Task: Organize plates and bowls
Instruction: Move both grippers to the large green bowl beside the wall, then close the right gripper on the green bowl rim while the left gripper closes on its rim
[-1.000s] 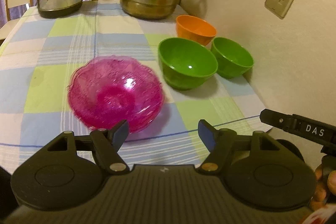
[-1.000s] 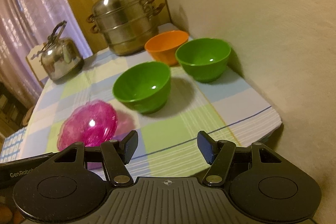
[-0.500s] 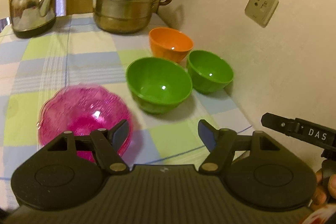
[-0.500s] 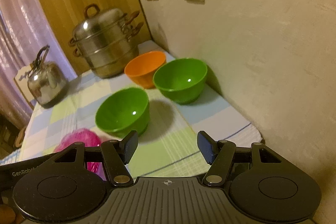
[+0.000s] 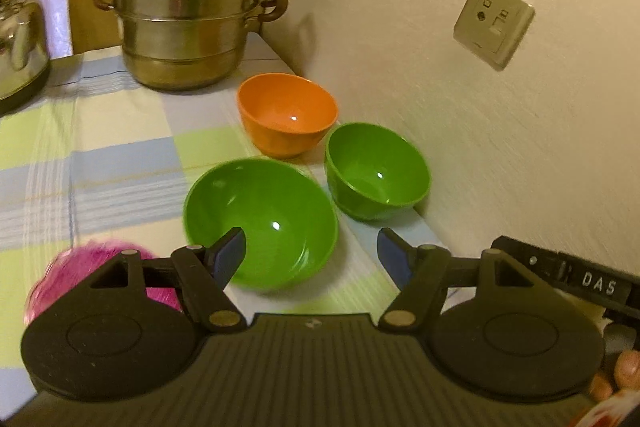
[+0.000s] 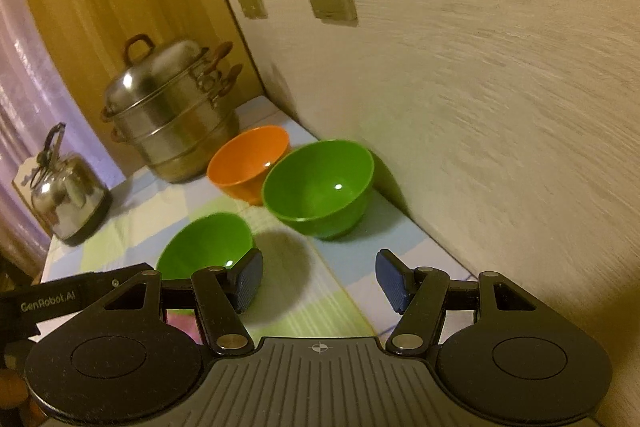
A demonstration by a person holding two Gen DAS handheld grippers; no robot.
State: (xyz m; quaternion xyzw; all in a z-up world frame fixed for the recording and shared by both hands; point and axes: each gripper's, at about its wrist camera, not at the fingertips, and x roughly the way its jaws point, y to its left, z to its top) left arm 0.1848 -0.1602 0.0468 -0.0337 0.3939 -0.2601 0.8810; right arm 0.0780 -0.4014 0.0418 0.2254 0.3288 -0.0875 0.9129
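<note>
A large green bowl (image 5: 260,219) stands on the checked tablecloth (image 5: 112,163), just beyond my open, empty left gripper (image 5: 310,259). Behind it stand an orange bowl (image 5: 287,115) and a smaller green bowl (image 5: 376,171) by the wall. A pink translucent bowl (image 5: 92,267) lies at lower left, partly hidden by the gripper body. In the right wrist view my right gripper (image 6: 318,281) is open and empty, with the near green bowl (image 6: 206,247) by its left finger, and the other green bowl (image 6: 320,187) and orange bowl (image 6: 248,163) farther on.
A steel stacked steamer pot (image 5: 188,11) and a steel kettle (image 5: 20,39) stand at the back of the table. The wall (image 5: 500,127) with sockets runs along the right side. The table's right edge (image 6: 440,259) lies near the wall.
Both grippers have swung right and moved forward toward the bowls by the wall. The pink bowl has slid to the lower left of the left wrist view. Nothing was grasped.
</note>
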